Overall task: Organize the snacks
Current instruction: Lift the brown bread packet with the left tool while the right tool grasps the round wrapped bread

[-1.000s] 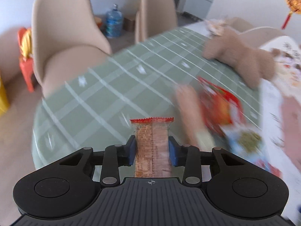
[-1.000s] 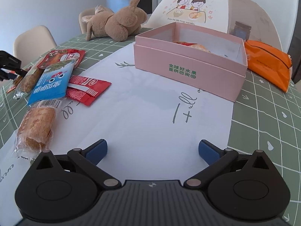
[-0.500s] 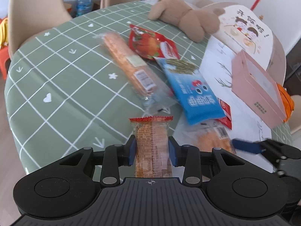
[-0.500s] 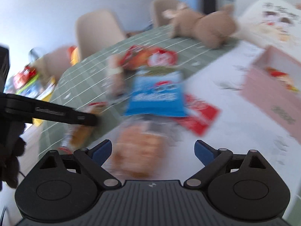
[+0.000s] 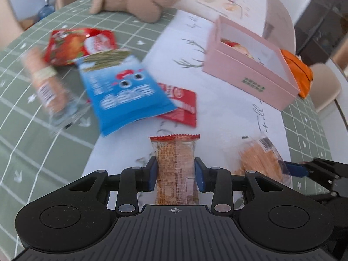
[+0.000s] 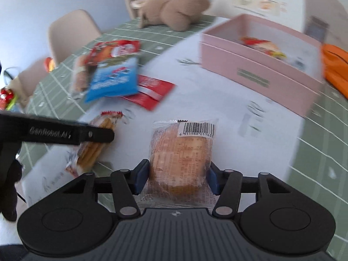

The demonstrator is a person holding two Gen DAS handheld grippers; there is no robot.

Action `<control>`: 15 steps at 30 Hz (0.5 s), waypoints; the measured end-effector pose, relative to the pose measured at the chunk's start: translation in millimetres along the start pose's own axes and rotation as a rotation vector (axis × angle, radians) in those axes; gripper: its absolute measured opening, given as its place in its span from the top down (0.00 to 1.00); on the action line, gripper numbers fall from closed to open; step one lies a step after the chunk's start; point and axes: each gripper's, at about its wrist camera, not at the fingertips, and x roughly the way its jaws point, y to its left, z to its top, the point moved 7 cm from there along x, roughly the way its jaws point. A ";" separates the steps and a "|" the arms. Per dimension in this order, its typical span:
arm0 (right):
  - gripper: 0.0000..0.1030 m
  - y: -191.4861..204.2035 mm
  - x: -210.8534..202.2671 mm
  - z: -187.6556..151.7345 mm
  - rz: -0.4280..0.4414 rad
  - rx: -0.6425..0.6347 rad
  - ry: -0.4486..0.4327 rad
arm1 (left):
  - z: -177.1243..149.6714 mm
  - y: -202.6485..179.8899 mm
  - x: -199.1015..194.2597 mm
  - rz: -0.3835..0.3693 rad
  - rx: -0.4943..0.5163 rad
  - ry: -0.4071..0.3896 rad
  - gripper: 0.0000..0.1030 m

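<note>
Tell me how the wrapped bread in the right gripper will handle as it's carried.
The wrapped bread looks soft, so the right gripper probably dents it. Its clear film seems slick and may slip. The unsupported front end may sag; it is likely light.

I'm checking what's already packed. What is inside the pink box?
Inside the pink box lies at least one snack packet with red and yellow wrapping, against the white lining. The near wall hides the rest of the floor, so more may be there.
</note>
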 end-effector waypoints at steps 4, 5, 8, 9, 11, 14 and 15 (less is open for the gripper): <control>0.23 -10.5 -5.2 -9.7 -0.052 0.005 -0.011 | 3.8 0.1 3.7 0.015 0.012 -0.003 0.61; 0.21 -10.2 -3.7 -11.4 -0.047 0.009 -0.003 | 4.2 0.6 3.6 0.016 0.011 -0.004 0.61; 0.16 -5.8 1.1 -13.2 -0.043 0.010 0.009 | 5.6 6.5 2.4 0.026 0.004 -0.006 0.61; 0.16 -1.3 3.2 -11.8 -0.037 0.000 0.005 | 5.6 10.2 1.1 0.031 -0.002 -0.008 0.61; 0.16 12.2 10.6 -6.4 -0.018 -0.026 0.004 | 5.1 18.6 -2.1 0.035 -0.021 -0.012 0.61; 0.16 31.2 19.0 0.5 0.009 -0.068 -0.003 | 5.5 30.0 -5.6 0.042 -0.045 -0.012 0.61; 0.21 34.6 20.8 3.3 0.008 -0.073 -0.010 | 5.6 33.2 -6.6 0.045 -0.050 -0.012 0.61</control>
